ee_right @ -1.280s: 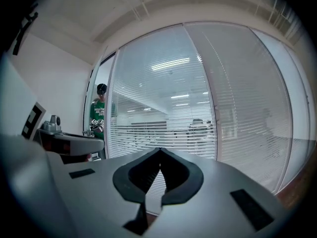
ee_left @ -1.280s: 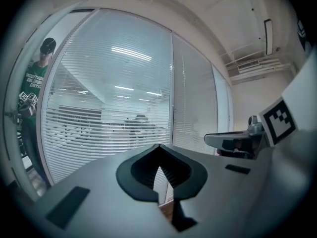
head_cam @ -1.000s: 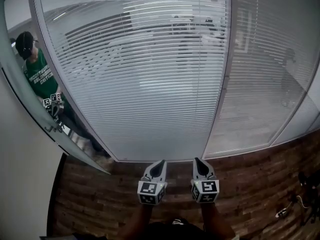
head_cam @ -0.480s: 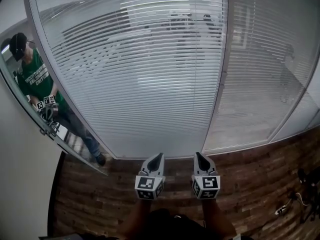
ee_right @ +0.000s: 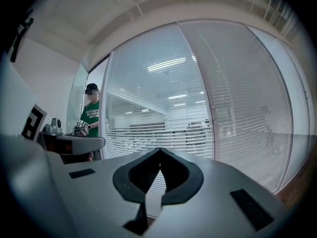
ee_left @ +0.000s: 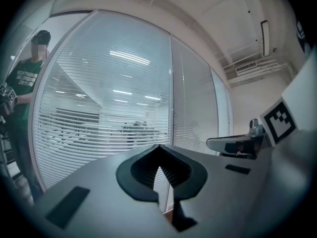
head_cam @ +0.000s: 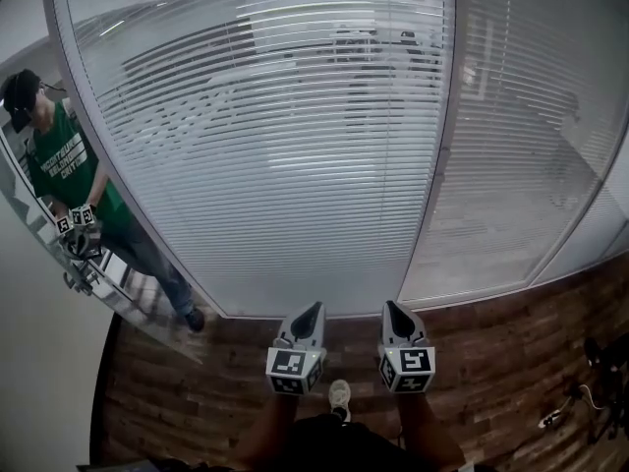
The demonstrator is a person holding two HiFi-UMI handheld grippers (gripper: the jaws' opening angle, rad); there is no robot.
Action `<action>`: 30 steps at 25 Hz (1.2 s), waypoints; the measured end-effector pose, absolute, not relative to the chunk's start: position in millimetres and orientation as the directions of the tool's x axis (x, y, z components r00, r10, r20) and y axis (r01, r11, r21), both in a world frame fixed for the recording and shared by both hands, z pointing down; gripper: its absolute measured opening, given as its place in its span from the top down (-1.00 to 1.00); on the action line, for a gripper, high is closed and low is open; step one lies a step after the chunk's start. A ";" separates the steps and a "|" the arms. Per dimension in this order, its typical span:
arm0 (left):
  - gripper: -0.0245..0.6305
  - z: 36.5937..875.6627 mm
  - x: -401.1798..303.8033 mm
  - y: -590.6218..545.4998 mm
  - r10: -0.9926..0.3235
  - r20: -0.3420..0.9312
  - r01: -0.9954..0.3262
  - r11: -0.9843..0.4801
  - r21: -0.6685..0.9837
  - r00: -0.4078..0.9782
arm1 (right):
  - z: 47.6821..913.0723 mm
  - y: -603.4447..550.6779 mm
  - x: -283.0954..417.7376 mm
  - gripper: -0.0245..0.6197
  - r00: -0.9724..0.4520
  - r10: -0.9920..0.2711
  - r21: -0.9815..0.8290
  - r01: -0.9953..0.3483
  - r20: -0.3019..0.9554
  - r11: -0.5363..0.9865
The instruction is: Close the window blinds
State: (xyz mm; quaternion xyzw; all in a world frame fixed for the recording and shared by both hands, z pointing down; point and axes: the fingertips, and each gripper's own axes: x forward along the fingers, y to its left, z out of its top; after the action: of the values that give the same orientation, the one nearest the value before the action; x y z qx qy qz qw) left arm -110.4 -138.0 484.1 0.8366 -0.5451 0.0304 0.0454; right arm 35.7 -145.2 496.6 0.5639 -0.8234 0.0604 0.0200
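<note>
Far left, a person in a green T-shirt and dark cap [head_cam: 61, 160] shows in the angled glass panel [head_cam: 128, 293], marker cubes in hand. Next to that panel comes the wide set of white horizontal-slat window blinds [head_cam: 265, 136], behind glass, filling the middle of the head view. Its slats are tilted partly open, and a room with ceiling lights shows through the gaps.

Low down in front of it, the left gripper [head_cam: 311, 311] points at the foot of the blinds, well short of them. Its jaws are together at the tips, with nothing between them. Just beside it, the right gripper [head_cam: 392, 308] is level with it, jaws likewise closed and empty.

Past the pale upright frame post [head_cam: 440, 165], a narrower set of white slatted blinds [head_cam: 521, 165] looks denser, with less showing through. Below runs the brown wood-plank floor [head_cam: 511, 362], and a white shoe [head_cam: 339, 394] sits between the two forearms.
</note>
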 end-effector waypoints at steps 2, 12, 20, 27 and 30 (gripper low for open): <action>0.94 484.0 -112.4 -147.6 -0.913 0.090 -0.917 -0.396 0.047 0.399 | 499.7 -152.9 35.0 0.92 -0.358 -0.928 -0.069 -0.933 0.106 0.352; 0.94 486.7 -110.7 -204.7 -0.913 0.096 -0.918 -0.397 0.015 0.396 | 492.5 -200.9 36.2 0.92 -0.313 -0.942 0.063 -0.945 0.118 0.322; 0.94 500.8 -114.2 -249.1 -0.912 0.104 -0.918 -0.394 0.053 0.397 | 504.0 -239.9 38.3 0.92 -0.291 -0.948 0.083 -0.949 0.131 0.303; 0.94 513.9 -123.5 -279.7 -0.908 0.097 -0.913 -0.407 0.027 0.407 | 518.5 -269.6 35.6 0.92 -0.254 -0.954 0.100 -0.957 0.161 0.272; 0.94 507.9 -125.4 -297.9 -0.904 0.101 -0.909 -0.417 0.007 0.415 | 507.3 -285.8 39.0 0.92 -0.228 -0.963 0.125 -0.961 0.146 0.246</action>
State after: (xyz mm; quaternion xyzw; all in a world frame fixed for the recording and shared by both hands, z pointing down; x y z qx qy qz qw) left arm -125.4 -297.9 507.9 0.8407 -0.5391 0.0410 0.0302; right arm 39.0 -285.8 507.3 0.6138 -0.7835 -0.0040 0.0966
